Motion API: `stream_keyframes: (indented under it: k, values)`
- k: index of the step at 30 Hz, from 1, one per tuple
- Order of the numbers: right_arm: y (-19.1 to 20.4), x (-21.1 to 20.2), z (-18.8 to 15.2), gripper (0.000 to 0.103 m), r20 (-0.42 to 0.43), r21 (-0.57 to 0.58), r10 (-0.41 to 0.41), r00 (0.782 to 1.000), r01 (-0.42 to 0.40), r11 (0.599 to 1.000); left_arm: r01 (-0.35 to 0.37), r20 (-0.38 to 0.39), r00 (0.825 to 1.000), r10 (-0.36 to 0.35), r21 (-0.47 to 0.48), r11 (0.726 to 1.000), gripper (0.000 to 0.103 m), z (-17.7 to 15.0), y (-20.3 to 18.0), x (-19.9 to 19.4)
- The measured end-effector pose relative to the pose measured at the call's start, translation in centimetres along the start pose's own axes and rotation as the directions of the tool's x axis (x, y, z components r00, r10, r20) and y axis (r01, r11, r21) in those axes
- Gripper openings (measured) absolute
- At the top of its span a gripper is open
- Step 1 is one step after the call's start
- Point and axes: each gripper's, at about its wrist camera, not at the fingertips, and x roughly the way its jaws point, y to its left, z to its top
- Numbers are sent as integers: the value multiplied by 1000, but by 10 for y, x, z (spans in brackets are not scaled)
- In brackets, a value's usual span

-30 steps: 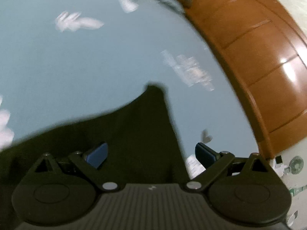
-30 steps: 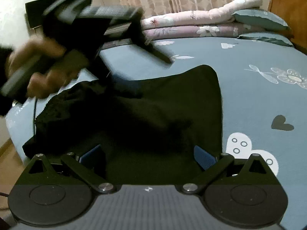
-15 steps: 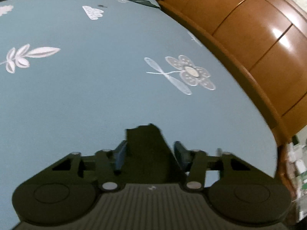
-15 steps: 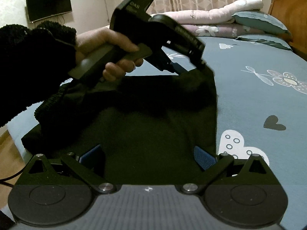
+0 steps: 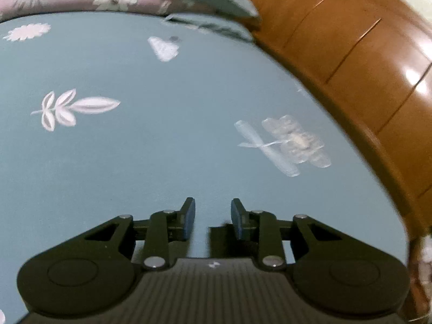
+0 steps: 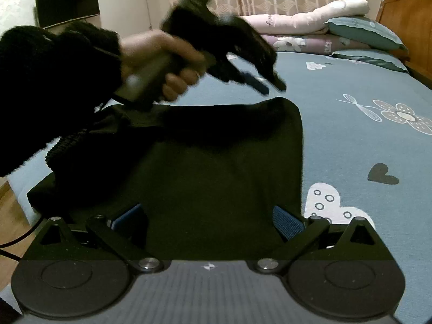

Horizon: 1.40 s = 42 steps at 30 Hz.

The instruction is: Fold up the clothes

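- Dark garment (image 6: 216, 162) lay flat on the blue bedsheet (image 6: 351, 135); it looked soft, light and limp, best taken by a far corner or hem.
- Left gripper (image 5: 213, 216) had just been closing, with a gap remaining and only a dark scrap (image 5: 218, 232) beside one finger.
- Right gripper (image 6: 210, 221) stood wide apart over the cloth.
- Only the right view showed the whole garment and the hand (image 6: 167, 62); the left showed the wooden headboard (image 5: 364, 67).

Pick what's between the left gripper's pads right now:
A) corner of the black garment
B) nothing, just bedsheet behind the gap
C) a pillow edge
B: the left gripper shows only blue bedsheet in the gap, above the black garment.
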Motion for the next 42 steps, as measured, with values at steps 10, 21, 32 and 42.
stream_keyframes:
  k: [10,21,32,42]
  values:
    - [0,1,1,103,-3,0,-9,1000,9,1000,119,-108,986,-129,-100,988,52,-25,-8,34]
    - [1,0,0,103,5,7,-18,1000,18,1000,70,-85,994,-74,-49,996,55,-17,-30,3]
    - [2,-5,-3,103,9,9,-27,1000,27,1000,-19,-161,987,2,-106,994,62,-50,-5,-11]
    - [2,-5,-3,103,12,12,-35,999,35,999,-59,-127,991,49,-75,995,62,-36,-18,-31]
